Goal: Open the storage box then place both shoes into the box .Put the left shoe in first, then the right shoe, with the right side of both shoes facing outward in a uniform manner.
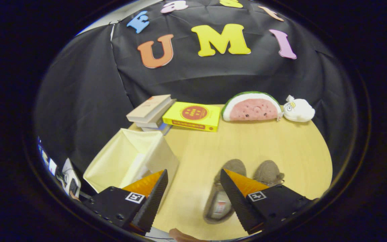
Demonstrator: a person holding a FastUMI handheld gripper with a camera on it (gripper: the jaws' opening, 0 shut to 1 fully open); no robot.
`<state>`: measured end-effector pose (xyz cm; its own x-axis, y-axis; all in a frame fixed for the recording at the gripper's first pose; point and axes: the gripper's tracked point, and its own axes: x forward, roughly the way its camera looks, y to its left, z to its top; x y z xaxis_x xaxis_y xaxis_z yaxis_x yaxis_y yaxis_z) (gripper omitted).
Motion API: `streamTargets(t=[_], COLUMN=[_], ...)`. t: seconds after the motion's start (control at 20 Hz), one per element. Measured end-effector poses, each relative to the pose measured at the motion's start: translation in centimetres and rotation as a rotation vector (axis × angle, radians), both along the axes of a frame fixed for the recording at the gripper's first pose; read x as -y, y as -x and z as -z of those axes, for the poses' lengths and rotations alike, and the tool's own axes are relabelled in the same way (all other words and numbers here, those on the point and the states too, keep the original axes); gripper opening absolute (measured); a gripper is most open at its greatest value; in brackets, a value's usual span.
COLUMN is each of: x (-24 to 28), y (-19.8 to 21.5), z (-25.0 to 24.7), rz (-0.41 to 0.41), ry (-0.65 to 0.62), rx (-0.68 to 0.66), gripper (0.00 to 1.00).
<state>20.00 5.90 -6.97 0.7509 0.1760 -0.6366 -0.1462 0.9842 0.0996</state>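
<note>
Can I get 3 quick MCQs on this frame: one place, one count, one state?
1. Where does the yellow book lie?
A. inside the storage box
B. between the stack of books and the watermelon plush
C. on top of the shoes

2. How many shoes are on the table?
A. one
B. two
C. four

3. What state is the tool in?
A. open, holding nothing
B. shut on a shoe
C. shut on the box flap

Answers:
1 B: the stack of books is on one side of it, the watermelon plush on the other.
2 B: a left shoe and a right shoe lie side by side.
3 A: the fingers stand wide apart with bare table between them; the storage box is already open beside them.
</note>
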Motion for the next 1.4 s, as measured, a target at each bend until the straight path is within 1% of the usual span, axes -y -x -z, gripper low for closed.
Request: streamTargets(t=[0.15,0.3,0.45,0.5,0.55,0.6,0.65,0.7,0.9,0.95,1.0,1.2,1.25,1.3,1.4], x=[3.0,4.5,5.7,6.0,6.3,6.5,6.7,7.0,7.5,7.3,7.2,6.8,6.6,6.8,6.8], y=[0.7,1.6,2.0,1.9,2.0,1.9,1.7,1.5,0.7,0.5,0.3,-0.1,0.5,0.1,0.1], z=[3.3,5.9,7.9,8.5,9.1,9.6,9.9,10.1,11.3,11.5,11.8,12.9,12.5,13.2,13.0], rz=[0.043,0.075,0.104,0.112,0.124,0.131,0.141,0.161,0.211,0.213,0.216,0.205,0.213,0.220,0.215], ry=[0.055,0.061,0.080,0.098,0.107,0.112,0.119,0.118,0.132,0.124,0.122,0.109,0.092,0.077,0.067], rx=[-0.062,-0.129,-0.196,-0.215,-0.239,-0.257,-0.272,-0.290,-0.356,-0.370,-0.379,-0.396,-0.436,-0.435,-0.434], gripper=[0.95,0.95,0.91,0.91,0.88,0.83,0.74,0.71,0.45,0.35,0.32,0.31,0.17,0.02,0.03])
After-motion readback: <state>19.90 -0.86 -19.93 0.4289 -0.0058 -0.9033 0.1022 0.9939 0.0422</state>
